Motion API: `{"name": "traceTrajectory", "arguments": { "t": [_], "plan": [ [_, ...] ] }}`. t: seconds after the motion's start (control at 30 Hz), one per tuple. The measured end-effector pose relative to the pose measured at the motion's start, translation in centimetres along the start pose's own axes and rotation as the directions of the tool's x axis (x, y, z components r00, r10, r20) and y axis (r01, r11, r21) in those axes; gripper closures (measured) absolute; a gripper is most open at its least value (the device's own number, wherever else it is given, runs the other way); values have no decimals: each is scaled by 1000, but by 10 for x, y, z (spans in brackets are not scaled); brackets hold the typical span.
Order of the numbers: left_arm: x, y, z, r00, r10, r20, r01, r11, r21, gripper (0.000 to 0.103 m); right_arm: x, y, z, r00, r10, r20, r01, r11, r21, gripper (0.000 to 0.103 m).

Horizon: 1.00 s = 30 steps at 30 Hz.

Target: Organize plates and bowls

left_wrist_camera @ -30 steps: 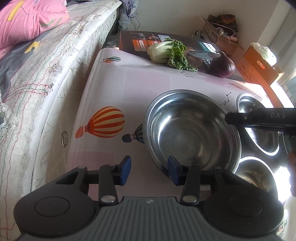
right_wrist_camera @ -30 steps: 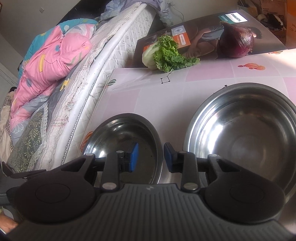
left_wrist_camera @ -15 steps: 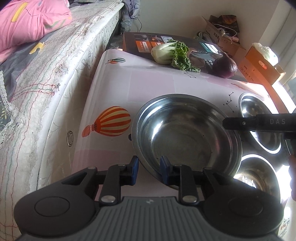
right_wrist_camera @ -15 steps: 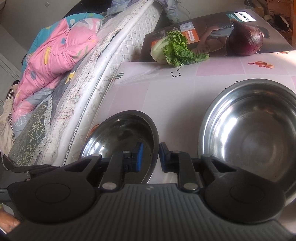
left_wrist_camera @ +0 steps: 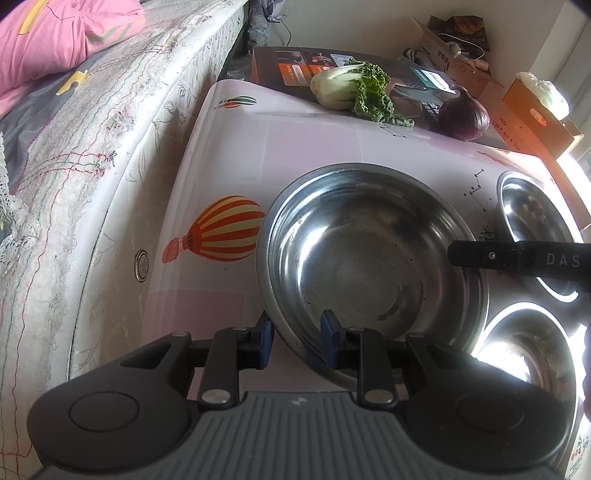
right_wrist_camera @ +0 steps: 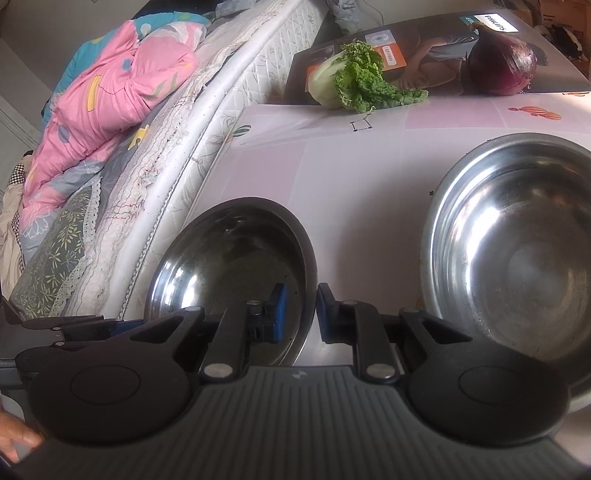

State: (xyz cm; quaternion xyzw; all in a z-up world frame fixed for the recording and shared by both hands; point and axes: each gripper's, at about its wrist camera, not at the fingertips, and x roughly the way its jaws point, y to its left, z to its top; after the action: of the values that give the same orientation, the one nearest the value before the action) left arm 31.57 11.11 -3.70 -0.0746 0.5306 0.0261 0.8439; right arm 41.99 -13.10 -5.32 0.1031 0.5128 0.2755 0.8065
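While between both tools' pads, opposite rims of the steel bowl.

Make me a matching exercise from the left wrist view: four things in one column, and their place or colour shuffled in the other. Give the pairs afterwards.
Things:
1. large steel bowl
2. leafy vegetable
3. round vegetable
4. quilt

Place or colour:
a. pink, on the mattress
b. dark purple
c. beside the striped balloon print
d. white stalk, green leaves

Pairs: 1-c, 2-d, 3-b, 4-a
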Motion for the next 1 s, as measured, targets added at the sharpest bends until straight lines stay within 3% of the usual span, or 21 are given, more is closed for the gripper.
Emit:
{"name": "traceTrajectory", "arguments": {
  "t": [1.0],
  "plan": [
    [-39, -24, 2, 992, 29, 120, -39, 995, 87, 75, -29, 2, 0, 998, 3, 58, -1, 1000, -30, 88]
  ]
}}
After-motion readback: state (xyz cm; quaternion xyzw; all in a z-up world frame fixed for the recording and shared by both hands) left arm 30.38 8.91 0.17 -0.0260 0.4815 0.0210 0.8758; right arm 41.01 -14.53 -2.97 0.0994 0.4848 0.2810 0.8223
